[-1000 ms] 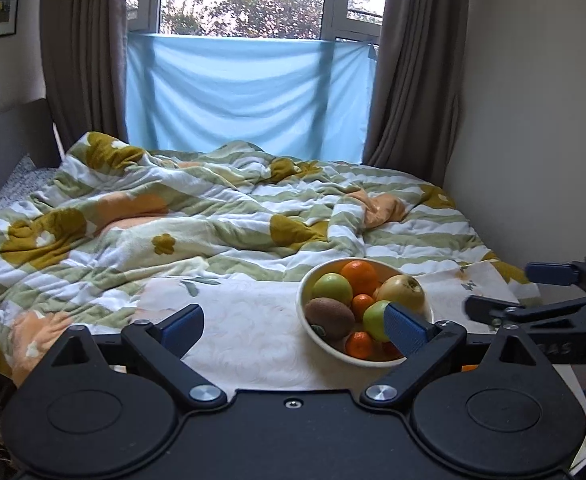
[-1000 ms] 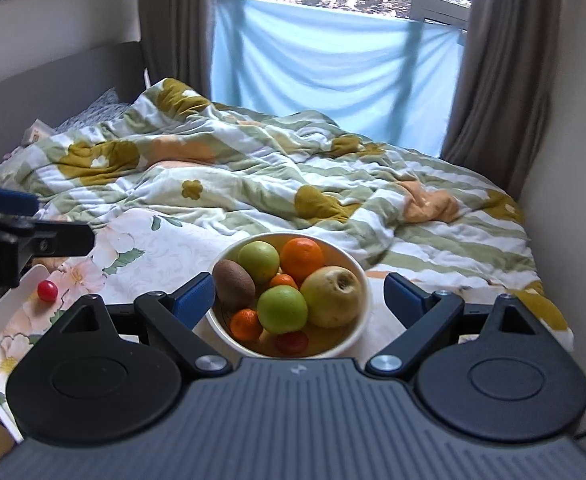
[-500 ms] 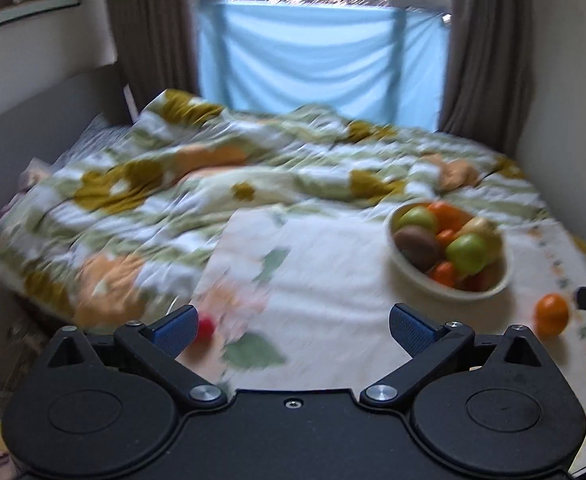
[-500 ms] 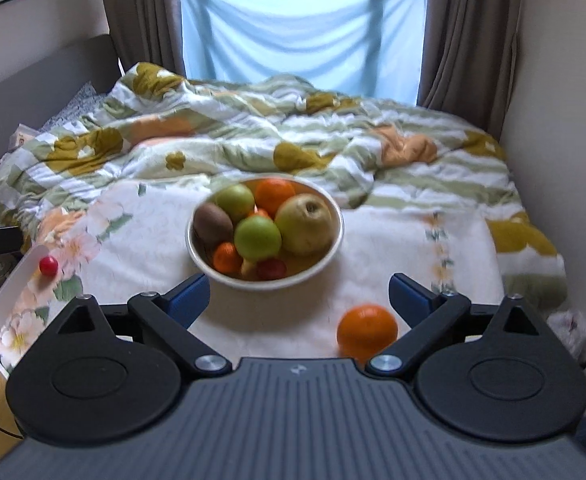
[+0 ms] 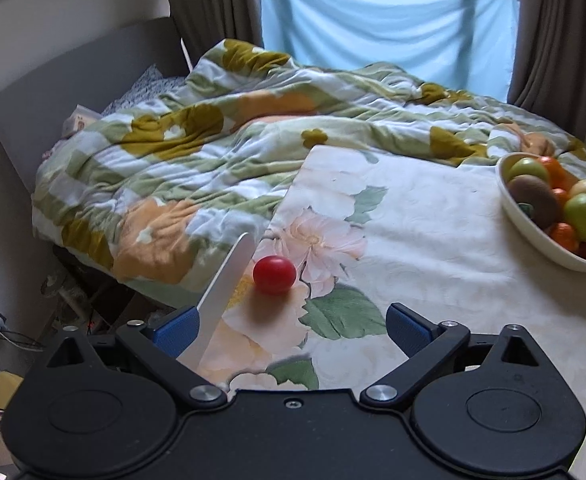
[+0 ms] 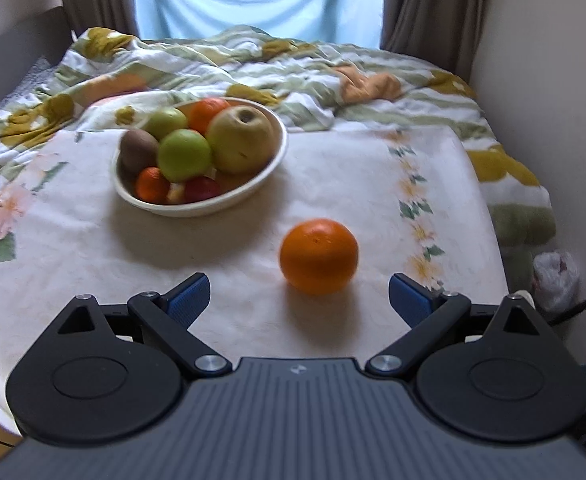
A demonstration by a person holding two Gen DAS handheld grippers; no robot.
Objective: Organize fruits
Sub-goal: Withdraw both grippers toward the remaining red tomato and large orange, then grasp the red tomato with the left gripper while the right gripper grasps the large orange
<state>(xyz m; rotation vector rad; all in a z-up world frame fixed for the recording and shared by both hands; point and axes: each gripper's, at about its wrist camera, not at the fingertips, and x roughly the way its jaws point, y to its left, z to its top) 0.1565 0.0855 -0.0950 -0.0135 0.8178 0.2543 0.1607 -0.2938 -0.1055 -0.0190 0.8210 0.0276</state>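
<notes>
Rumpled floral quilt (image 5: 221, 136) covers the far bed w/ blue cloth (image 5: 385, 20) over the window behind. Near it, flower-print tablecloth (image 6: 333, 184). Cream fruit bowl (image 6: 197, 204) far left in right wrist view, holding pear, green apples, kiwi, small oranges. Loose orange (image 6: 319, 255) near right, just ahead of right gripper (image 6: 299, 300), jaws wide apart, nothing btwn. Small red fruit (image 5: 274, 274) at cloth's left edge; left gripper (image 5: 291, 328) gapes, jaws closing, empty. No readable writing; wall picture too blurred
</notes>
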